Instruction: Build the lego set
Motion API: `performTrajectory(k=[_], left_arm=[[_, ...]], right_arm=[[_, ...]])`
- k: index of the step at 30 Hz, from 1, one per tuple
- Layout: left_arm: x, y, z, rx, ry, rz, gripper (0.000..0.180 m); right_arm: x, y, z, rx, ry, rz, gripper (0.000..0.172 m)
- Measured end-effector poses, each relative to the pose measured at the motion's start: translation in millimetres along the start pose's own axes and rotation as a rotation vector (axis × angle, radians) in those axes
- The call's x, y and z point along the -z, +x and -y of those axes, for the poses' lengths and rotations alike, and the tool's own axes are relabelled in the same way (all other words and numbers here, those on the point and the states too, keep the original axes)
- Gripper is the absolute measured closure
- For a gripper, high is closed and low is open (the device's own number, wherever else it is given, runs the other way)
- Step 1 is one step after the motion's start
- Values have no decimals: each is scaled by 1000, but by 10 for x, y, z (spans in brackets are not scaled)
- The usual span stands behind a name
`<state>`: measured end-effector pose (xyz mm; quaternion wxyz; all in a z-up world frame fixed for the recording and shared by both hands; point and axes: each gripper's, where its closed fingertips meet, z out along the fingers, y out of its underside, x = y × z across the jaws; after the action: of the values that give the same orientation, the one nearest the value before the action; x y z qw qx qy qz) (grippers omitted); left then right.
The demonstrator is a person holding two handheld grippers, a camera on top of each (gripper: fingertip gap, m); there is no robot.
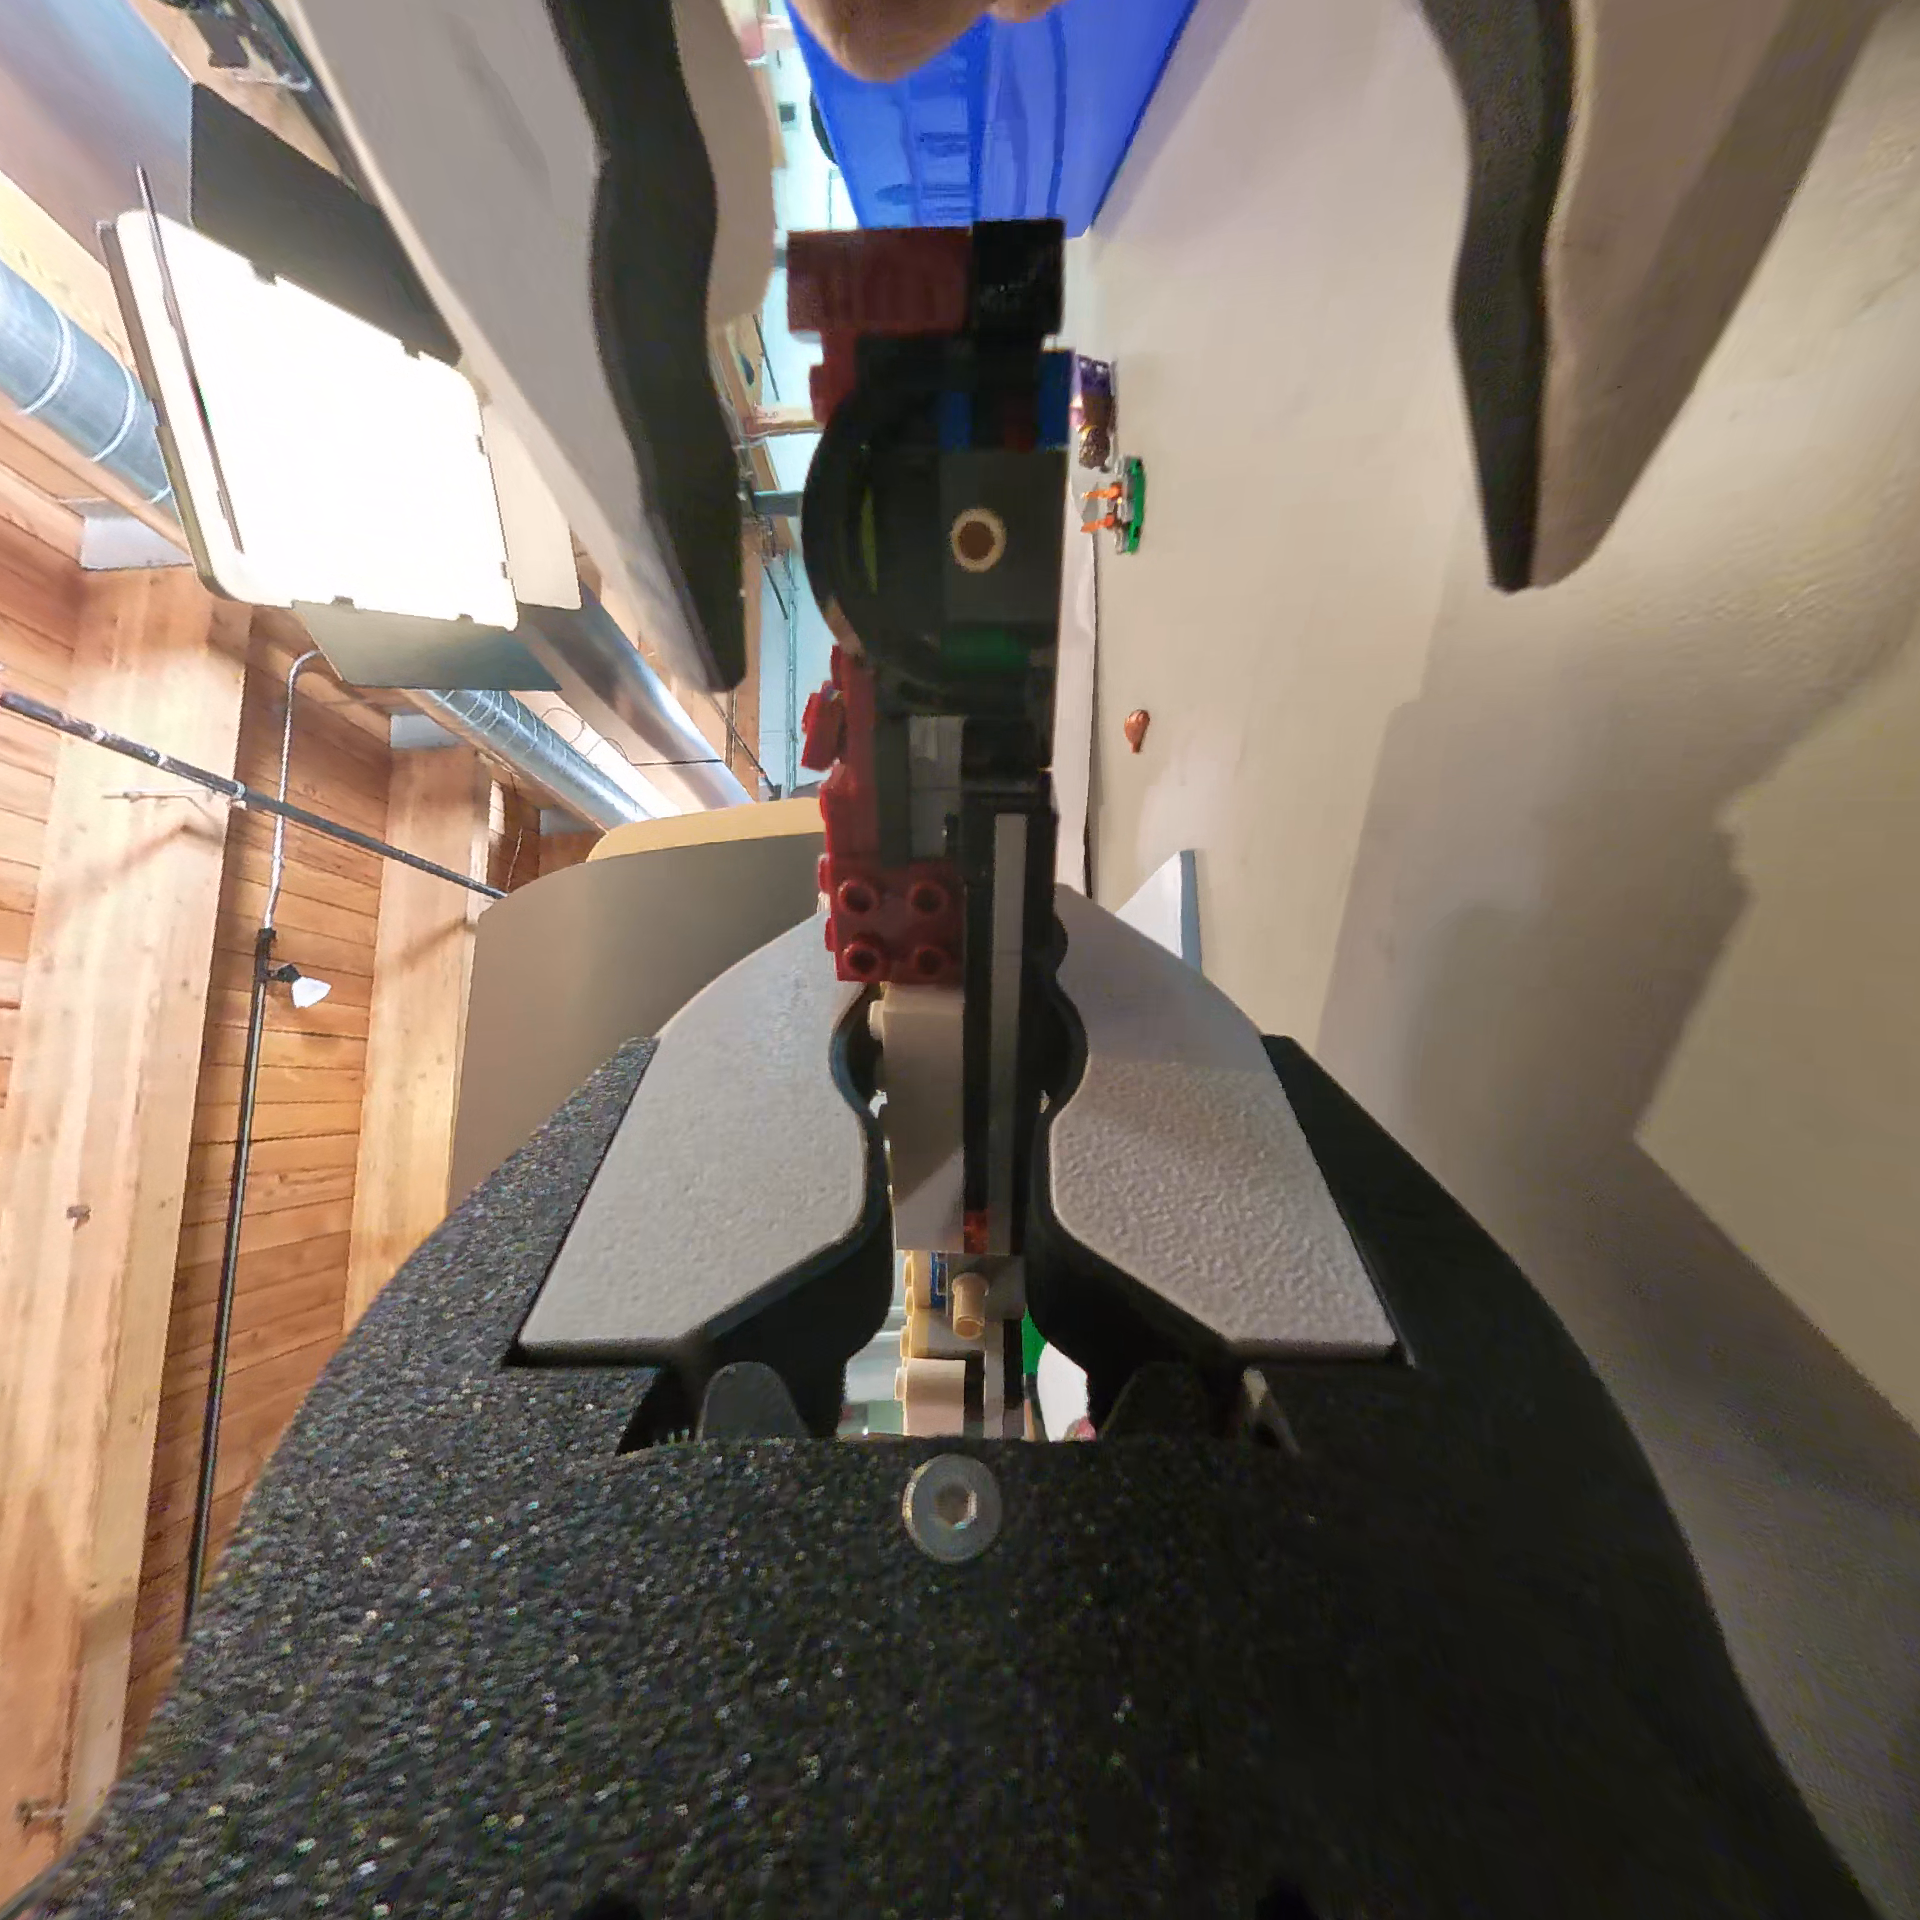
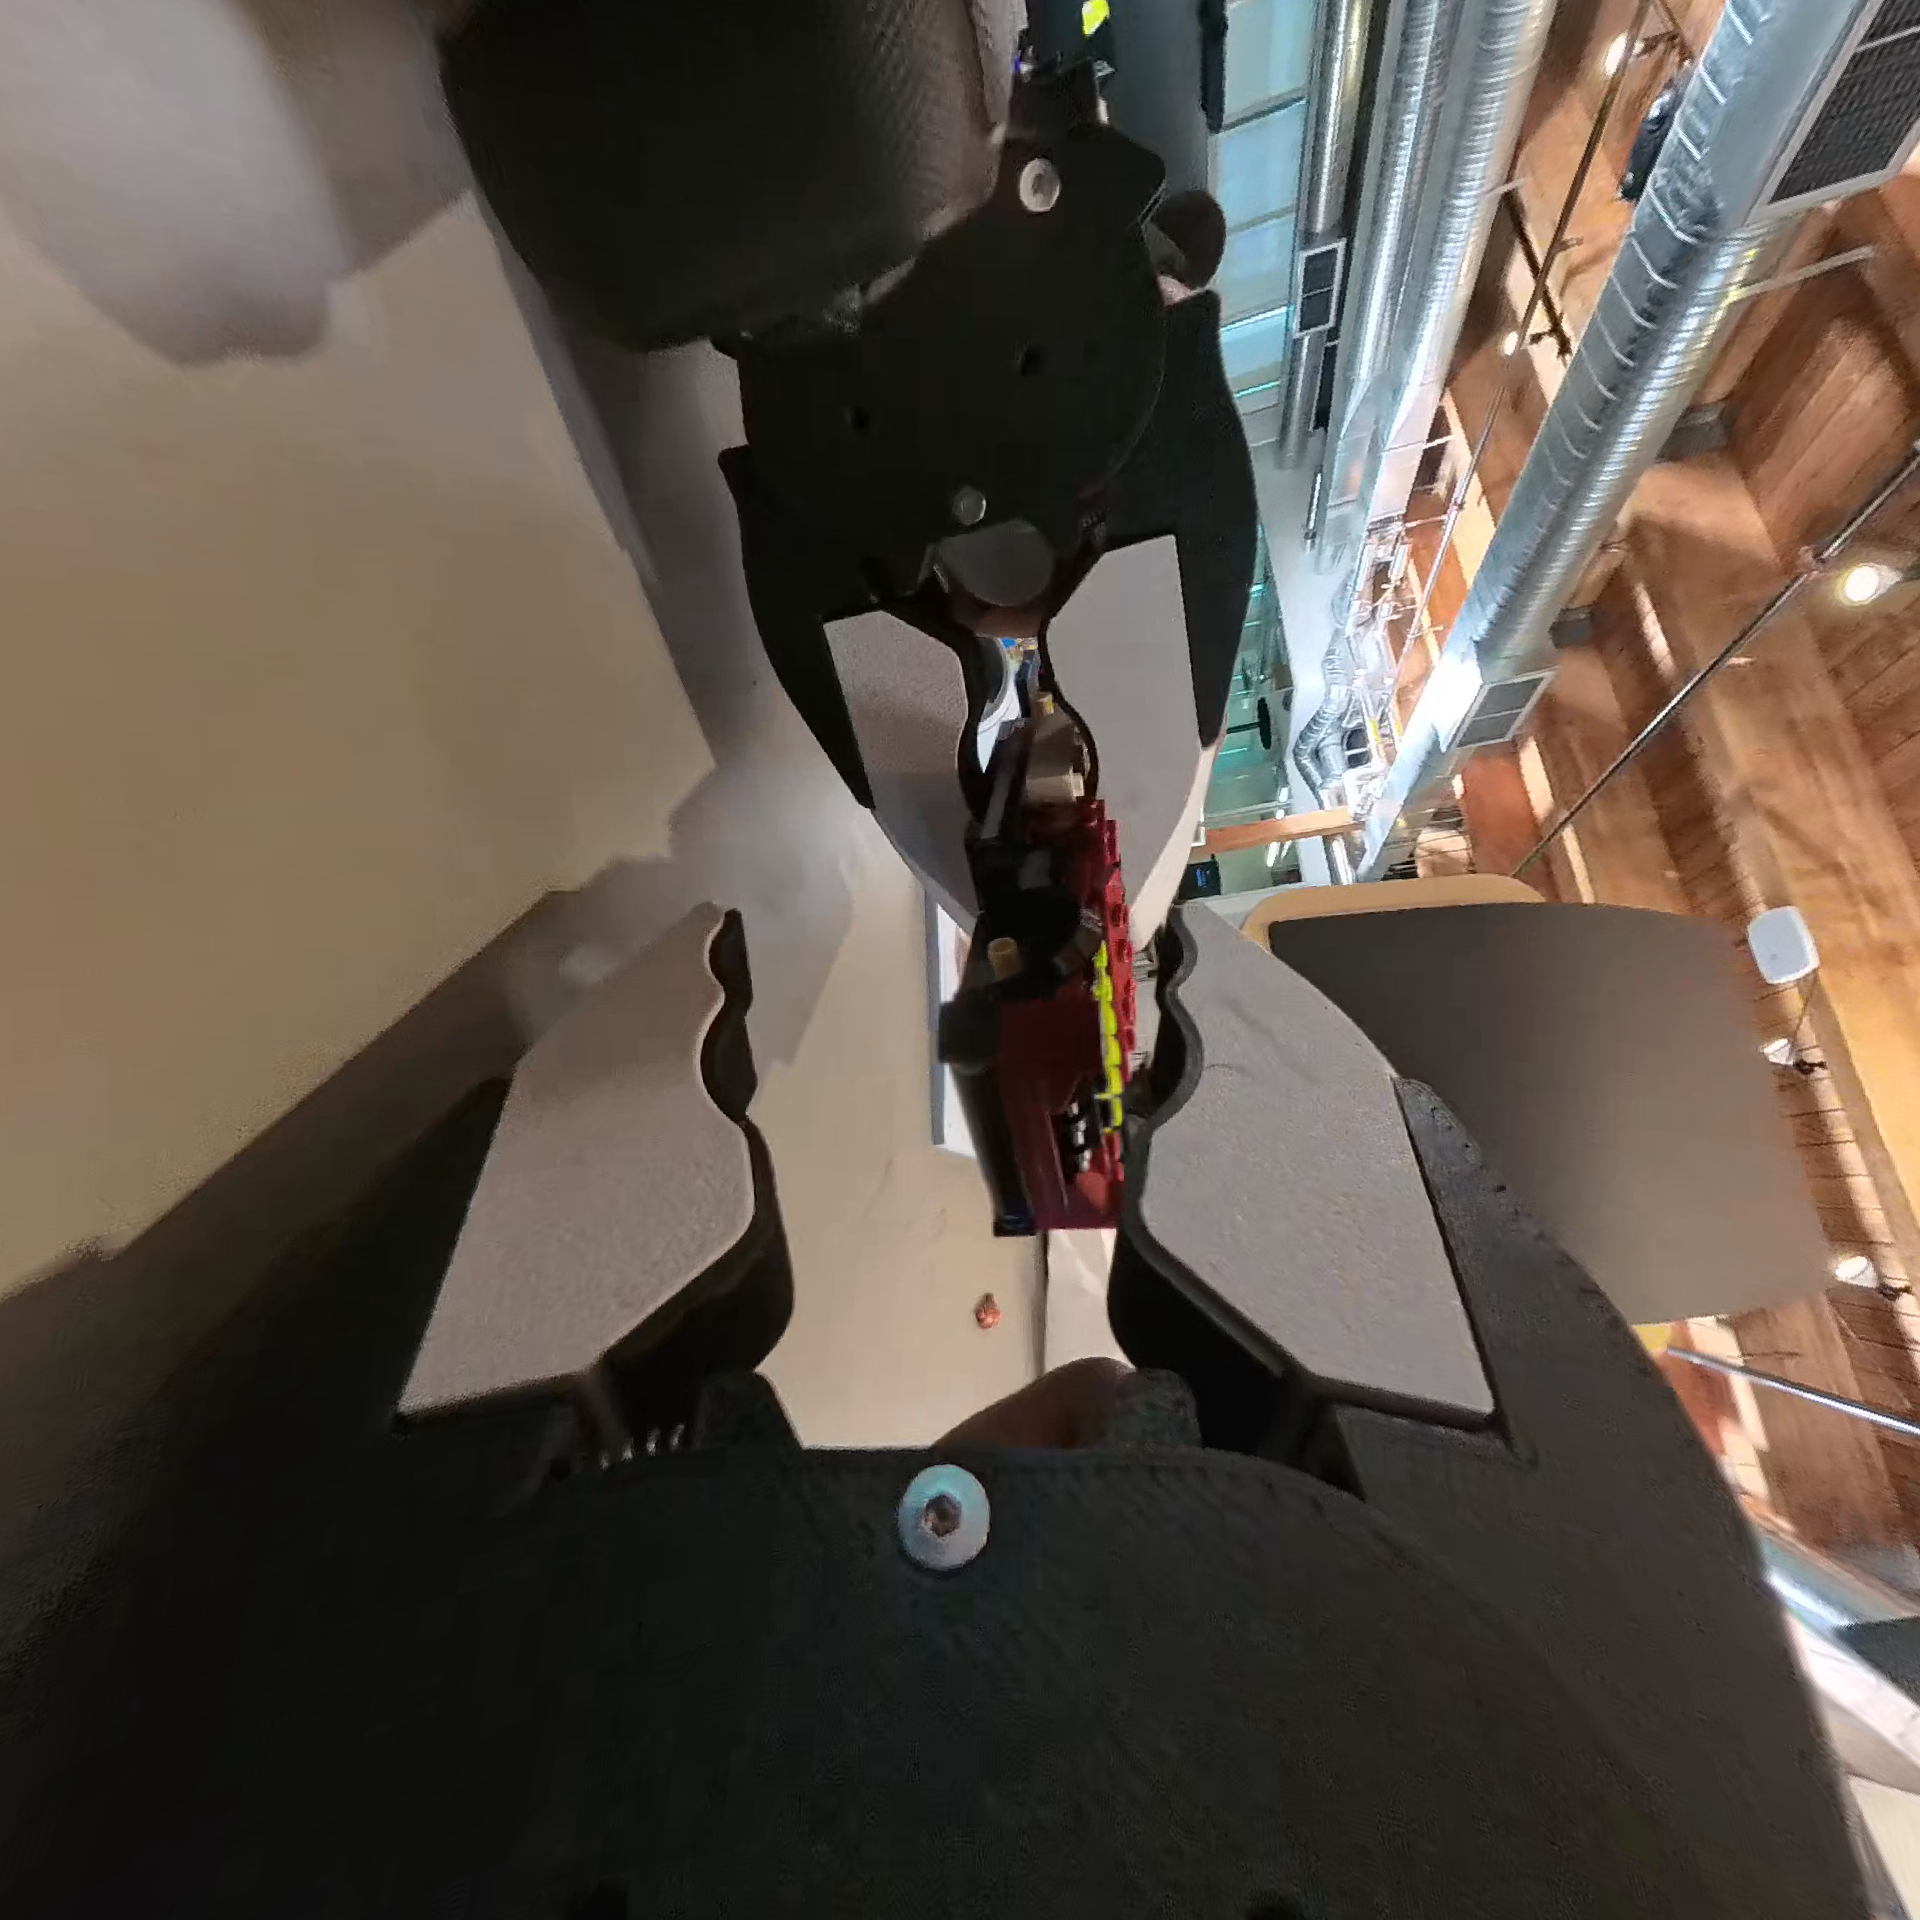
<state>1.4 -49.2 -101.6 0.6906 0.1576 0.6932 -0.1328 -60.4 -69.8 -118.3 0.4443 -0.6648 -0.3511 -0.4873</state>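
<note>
My left gripper (image 1: 951, 997) is shut on the near end of a toy brick model (image 1: 935, 540) of red, black and grey bricks with a black wheel. Both pads press its sides. The model sticks out forward from the fingers. The right wrist view shows the same grasp from the other end, the left gripper (image 2: 1023, 769) holding the model (image 2: 1049, 1091). My right gripper (image 2: 951, 935) is wide open around the model's free end. Its right finger (image 2: 1247, 1091) lies close along the model's red and yellow side, and its left finger (image 2: 644, 1091) stands well apart. In the left wrist view the right gripper (image 1: 1117, 623) straddles the model's far end.
A white table top (image 1: 1351, 831) carries small loose pieces: a brown one (image 1: 1138, 727), a green and orange one (image 1: 1127, 504) and a purple one (image 1: 1093, 410). A blue bin (image 1: 935, 125) stands at the far end. Wooden walls and ducts lie beyond.
</note>
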Motion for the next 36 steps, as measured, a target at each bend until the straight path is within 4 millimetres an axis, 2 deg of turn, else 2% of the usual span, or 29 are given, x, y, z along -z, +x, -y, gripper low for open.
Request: performTrajectory(k=[9, 16, 36], left_arm=[[-82, 77, -5, 13, 4, -48, 155], [-176, 151, -4, 23, 19, -77, 155], [-159, 142, 41, 33, 30, -96, 155]], right_arm=[[-41, -13, -152, 28, -46, 3, 105], [-71, -29, -194, 20, -63, 16, 115], [-106, 42, -167, 71, -48, -31, 127]])
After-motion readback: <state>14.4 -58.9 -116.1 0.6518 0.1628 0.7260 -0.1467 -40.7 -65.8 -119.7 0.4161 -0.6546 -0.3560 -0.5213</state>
